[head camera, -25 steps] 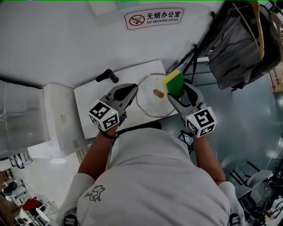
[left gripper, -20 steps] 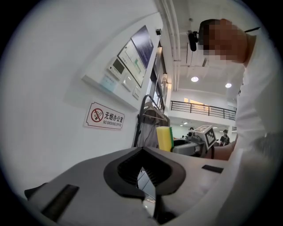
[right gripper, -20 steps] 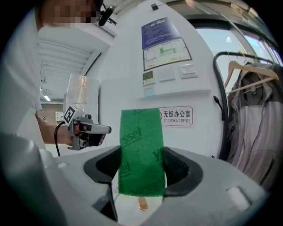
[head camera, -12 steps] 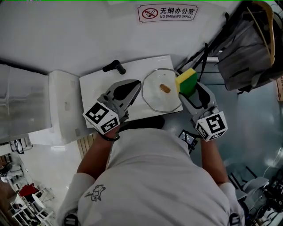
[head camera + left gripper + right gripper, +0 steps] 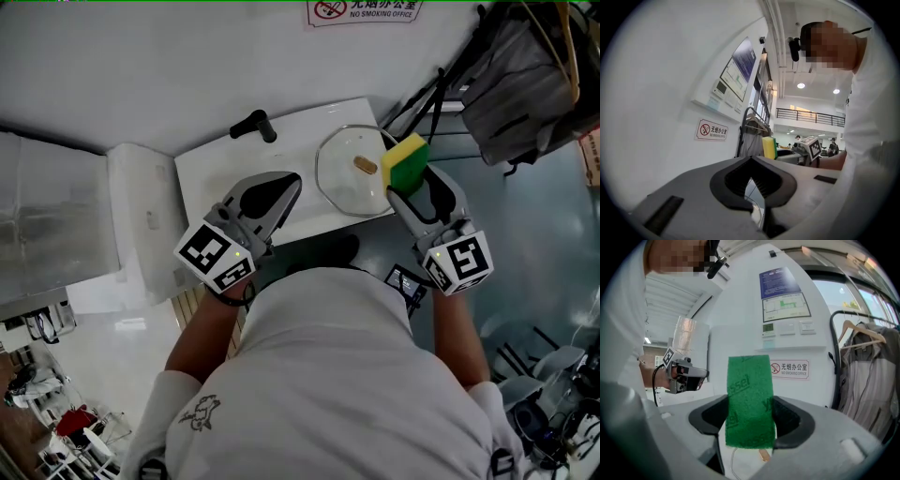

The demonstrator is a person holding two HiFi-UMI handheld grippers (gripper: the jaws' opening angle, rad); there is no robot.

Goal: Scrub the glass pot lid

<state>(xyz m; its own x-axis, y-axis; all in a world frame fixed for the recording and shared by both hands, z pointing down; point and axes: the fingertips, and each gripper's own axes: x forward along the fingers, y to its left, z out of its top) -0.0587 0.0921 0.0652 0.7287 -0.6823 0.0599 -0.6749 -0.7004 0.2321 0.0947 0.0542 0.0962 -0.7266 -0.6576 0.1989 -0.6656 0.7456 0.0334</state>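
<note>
**Hidden, cut off, unreadable**

Head view: the sponge (image 5: 403,161) covers the right rim of the glass lid (image 5: 352,173) and the tips of the right gripper (image 5: 410,186). The no-smoking sign (image 5: 364,9) is cut by the top edge. Hanging clothes (image 5: 525,75) run off the top right corner. The person's torso hides the near edge of the white table (image 5: 211,173). A black handle (image 5: 255,125) lies on the table, possibly a tool, too small to tell.

Right gripper view: the sponge blocks nearly all of the lid. Only its knob (image 5: 763,454) and a sliver of rim show below. The sponge's print is partly behind the jaws. The wall chart (image 5: 783,296) is too small to read.

Left gripper view: the lid shows only as a sliver through the gap in the left gripper (image 5: 751,159). Background figures (image 5: 833,146) are too small to make out.
</note>
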